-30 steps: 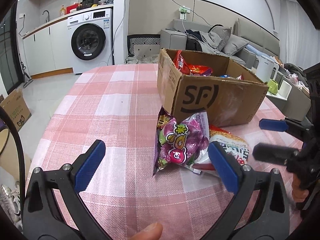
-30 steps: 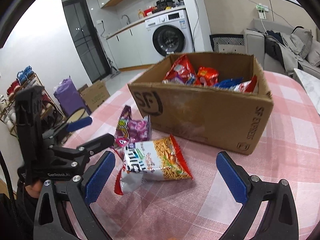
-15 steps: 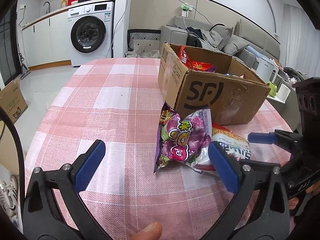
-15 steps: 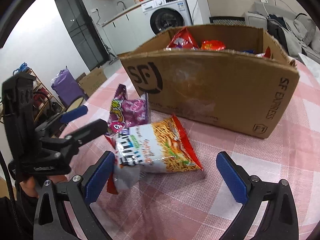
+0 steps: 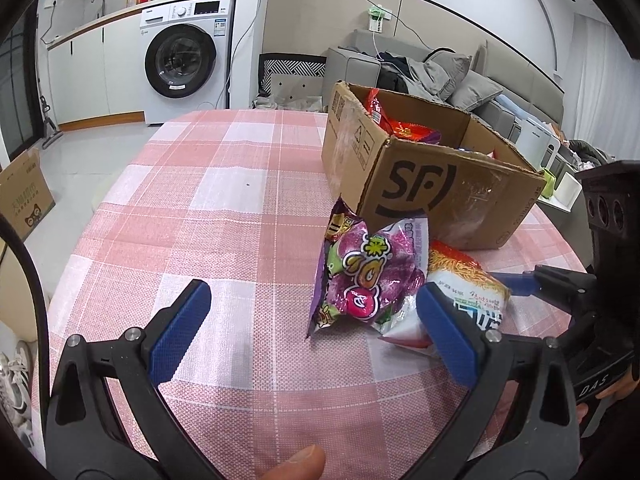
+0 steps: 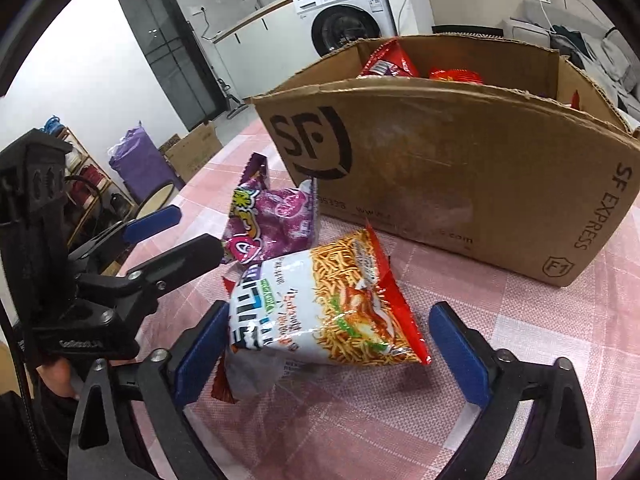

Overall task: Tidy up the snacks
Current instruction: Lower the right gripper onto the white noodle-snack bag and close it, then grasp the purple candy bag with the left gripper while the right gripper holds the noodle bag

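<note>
On the checked pink surface (image 5: 224, 208) we count two loose snack bags and one cardboard box (image 6: 460, 184) marked SF. Both bags lie just in front of the box's printed wall, toward the surface's near edge as the right wrist view shows it. Purple bag (image 5: 368, 276) leans up against the box corner, tilted. Noodle snack bag (image 6: 324, 308), white and red, lies flat beside it, and its top end overlaps the purple bag's lower end.

Inside the box we see at least two red packets (image 6: 386, 65) poking above the rim, plus a bit of blue one in the left wrist view; the full count inside we cannot tell.

Two grippers. Right gripper (image 6: 334, 354): blue fingers (image 6: 456, 356) spread wide and closing now, with the noodle snack bag between them. The finger at the picture's left sits right at the bag's crimped white end, maybe brushing it; the other finger is clear of the red end. No pinch on the bag yet.

Left gripper (image 5: 310, 330): fingers (image 5: 180, 336) spread wide, holding nothing, bare cloth between them. One of its fingers overlaps the purple bag's lower corner in its own view; whether it touches we cannot tell. A fingertip (image 5: 294, 466) of the person shows at the bottom edge of the left wrist view.
</note>
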Demonstrator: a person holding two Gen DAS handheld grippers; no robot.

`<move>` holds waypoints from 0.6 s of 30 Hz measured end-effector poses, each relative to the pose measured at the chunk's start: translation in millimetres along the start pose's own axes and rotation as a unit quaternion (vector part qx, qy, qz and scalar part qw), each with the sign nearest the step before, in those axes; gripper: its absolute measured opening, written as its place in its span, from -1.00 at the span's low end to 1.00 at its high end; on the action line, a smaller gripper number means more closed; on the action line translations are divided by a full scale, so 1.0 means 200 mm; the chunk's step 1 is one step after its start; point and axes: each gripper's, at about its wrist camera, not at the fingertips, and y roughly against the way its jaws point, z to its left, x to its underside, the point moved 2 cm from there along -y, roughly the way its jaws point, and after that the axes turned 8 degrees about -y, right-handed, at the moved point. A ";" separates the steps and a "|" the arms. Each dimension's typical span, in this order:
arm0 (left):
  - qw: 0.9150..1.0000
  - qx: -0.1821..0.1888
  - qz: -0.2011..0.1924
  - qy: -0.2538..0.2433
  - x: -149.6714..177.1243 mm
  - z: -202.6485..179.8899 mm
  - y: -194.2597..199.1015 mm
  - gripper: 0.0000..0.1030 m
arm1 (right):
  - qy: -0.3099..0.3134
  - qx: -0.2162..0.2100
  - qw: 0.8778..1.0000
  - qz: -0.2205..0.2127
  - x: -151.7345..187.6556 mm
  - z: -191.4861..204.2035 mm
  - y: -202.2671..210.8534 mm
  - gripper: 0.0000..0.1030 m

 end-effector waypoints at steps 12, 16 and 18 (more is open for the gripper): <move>1.000 -0.002 0.001 0.002 0.01 0.00 0.00 0.98 | 0.006 -0.017 1.000 -0.013 0.02 0.05 0.04 0.38; 1.000 -0.003 0.002 0.004 0.02 0.00 -0.01 0.98 | 0.001 -0.016 1.000 -0.023 0.05 0.02 0.11 0.32; 1.000 -0.004 0.004 0.004 0.02 0.00 -0.01 0.98 | -0.005 -0.019 0.999 -0.027 0.05 0.00 0.14 0.31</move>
